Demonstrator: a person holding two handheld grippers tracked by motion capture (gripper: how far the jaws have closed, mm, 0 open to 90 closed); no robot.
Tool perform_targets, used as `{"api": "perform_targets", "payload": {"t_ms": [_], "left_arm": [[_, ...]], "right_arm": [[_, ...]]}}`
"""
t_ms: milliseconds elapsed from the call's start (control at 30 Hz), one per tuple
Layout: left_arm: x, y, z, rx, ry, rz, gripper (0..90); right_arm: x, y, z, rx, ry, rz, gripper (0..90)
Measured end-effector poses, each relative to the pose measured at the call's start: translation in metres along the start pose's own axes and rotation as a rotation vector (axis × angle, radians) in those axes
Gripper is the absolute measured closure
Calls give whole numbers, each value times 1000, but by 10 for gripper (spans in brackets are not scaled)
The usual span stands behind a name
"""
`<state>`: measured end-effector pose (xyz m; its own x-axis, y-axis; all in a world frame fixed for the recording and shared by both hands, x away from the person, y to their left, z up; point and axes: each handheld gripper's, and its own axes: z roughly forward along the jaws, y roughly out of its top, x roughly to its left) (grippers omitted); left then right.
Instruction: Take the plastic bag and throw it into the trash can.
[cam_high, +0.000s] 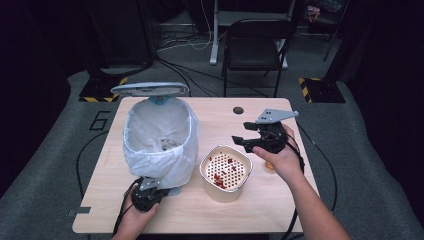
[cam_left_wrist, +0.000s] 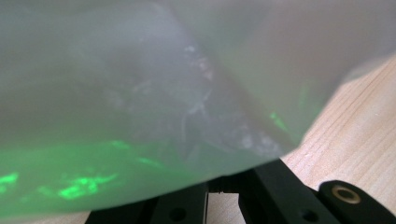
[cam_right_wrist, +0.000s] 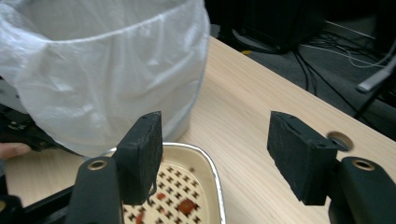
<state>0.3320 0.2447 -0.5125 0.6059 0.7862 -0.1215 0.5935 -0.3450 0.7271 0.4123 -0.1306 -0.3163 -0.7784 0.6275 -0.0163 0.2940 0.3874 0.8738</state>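
A small bin lined with a white plastic bag (cam_high: 160, 135) stands at the table's left, its grey lid (cam_high: 150, 89) raised behind it. Scraps lie at the bottom of the bag. Right of it sits a cream container (cam_high: 222, 194) with a perforated insert and red bits (cam_high: 218, 178) on it. My left gripper (cam_high: 147, 195) rests low against the bin's front base. In the left gripper view the bag (cam_left_wrist: 163, 93) drapes over the jaws of my left gripper (cam_left_wrist: 223, 186) and hides their tips. My right gripper (cam_high: 241, 132) hovers just behind and right of the container, open and empty. Its pads (cam_right_wrist: 140, 154) frame the container's rim (cam_right_wrist: 212, 177) and the bag (cam_right_wrist: 107, 70).
The wooden table (cam_high: 220, 120) has a round cable hole (cam_high: 238, 110) near its far edge, also visible as the hole (cam_right_wrist: 340, 138) in the right gripper view. A black chair (cam_high: 255, 45) and floor cables lie beyond the table. Cables trail from both grippers off the near edge.
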Motion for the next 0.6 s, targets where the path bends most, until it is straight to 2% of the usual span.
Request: {"api": "perform_targets", "payload": {"t_ms": [100, 200, 267, 333, 600], "left_arm": [[-2, 0, 0, -5, 5, 3, 900], [-3, 0, 0, 12, 25, 33, 900], [-3, 0, -1, 14, 21, 28, 900], [-2, 0, 0, 5, 9, 9, 900], [-1, 0, 0, 6, 6, 11, 900]], "right_arm": [[-7, -11, -7, 2, -30, 23, 354], [-12, -21, -12, 9, -64, 33, 354], [-17, -29, -16, 11, -82, 46, 353], [-22, -37, -19, 10, -97, 78, 352], [-38, -62, -25, 26, -154, 127, 308]]}}
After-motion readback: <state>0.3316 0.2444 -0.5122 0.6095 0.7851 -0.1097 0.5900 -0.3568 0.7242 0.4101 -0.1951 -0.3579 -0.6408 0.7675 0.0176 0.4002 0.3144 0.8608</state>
